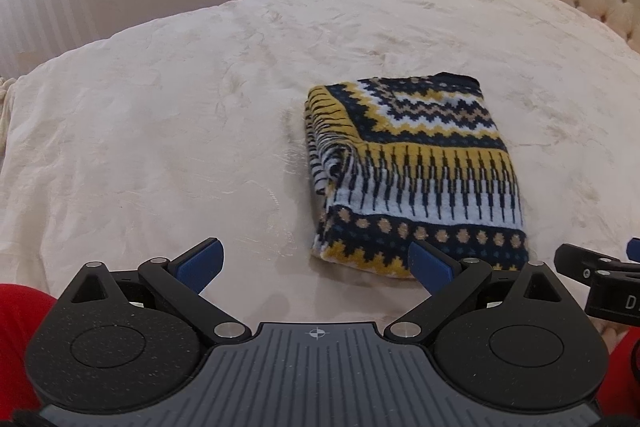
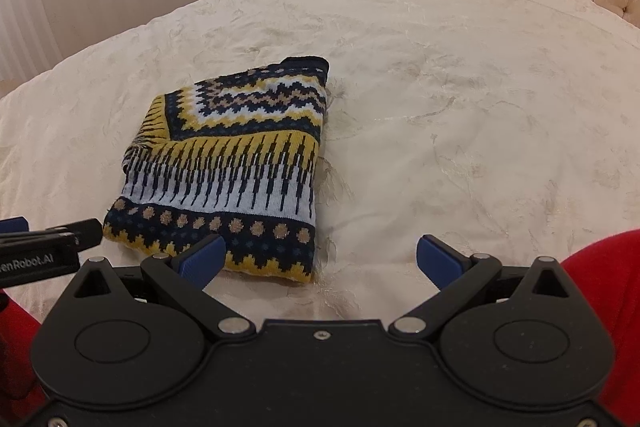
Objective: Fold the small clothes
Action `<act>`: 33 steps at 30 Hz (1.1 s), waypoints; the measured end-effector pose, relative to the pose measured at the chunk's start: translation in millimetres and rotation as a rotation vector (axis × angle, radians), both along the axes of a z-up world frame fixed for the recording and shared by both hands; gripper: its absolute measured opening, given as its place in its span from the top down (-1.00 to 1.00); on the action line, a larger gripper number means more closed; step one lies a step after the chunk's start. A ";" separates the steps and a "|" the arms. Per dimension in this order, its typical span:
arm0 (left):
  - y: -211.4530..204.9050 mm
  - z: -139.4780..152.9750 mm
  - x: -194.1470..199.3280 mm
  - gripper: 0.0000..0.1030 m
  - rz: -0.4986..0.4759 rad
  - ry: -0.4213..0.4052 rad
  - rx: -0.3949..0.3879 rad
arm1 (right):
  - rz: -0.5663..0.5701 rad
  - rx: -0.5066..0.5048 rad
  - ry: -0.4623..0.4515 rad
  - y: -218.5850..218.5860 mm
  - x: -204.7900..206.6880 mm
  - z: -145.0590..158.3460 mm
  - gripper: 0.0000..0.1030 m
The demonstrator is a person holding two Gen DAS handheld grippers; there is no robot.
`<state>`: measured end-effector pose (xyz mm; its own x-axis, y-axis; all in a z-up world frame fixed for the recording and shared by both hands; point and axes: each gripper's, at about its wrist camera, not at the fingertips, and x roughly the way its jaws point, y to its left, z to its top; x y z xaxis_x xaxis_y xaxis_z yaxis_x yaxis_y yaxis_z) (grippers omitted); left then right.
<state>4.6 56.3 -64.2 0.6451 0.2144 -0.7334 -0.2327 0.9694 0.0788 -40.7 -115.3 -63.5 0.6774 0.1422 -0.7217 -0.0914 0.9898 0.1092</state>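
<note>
The patterned knit garment lies on the cream bedspread, already gathered into a compact rectangle, near the person's edge of the bed. Both sets of tongs hang just short of its near hem: the left tongs are spread wide and hold nothing, and so are the right tongs.

The weak spot, as I judge it, is the left side of the bundle, where loose layers bulge out in a rumpled roll instead of lying flat. A grab at the near hem that catches only the top layer would peel the stack open. The bedspread is soft and creased, so a pad driven low could pinch it along with the knit. How many layers are stacked is hard to tell from these low angles. The two tongs sit close together and could knock each other.
</note>
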 end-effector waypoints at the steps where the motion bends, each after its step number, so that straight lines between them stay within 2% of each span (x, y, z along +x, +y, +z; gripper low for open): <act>1: 0.4 0.0 0.1 -0.94 0.002 0.004 0.001 | 0.000 0.000 0.001 0.0 0.2 -0.2 -0.96; 17: -2.4 -12.2 3.6 -0.94 -0.038 0.093 -0.009 | -0.004 -0.016 0.019 2.1 2.4 -2.1 -0.96; 33: -5.6 -16.2 4.8 -0.94 -0.046 0.106 -0.016 | -0.005 -0.017 0.020 2.5 2.7 -2.2 -0.96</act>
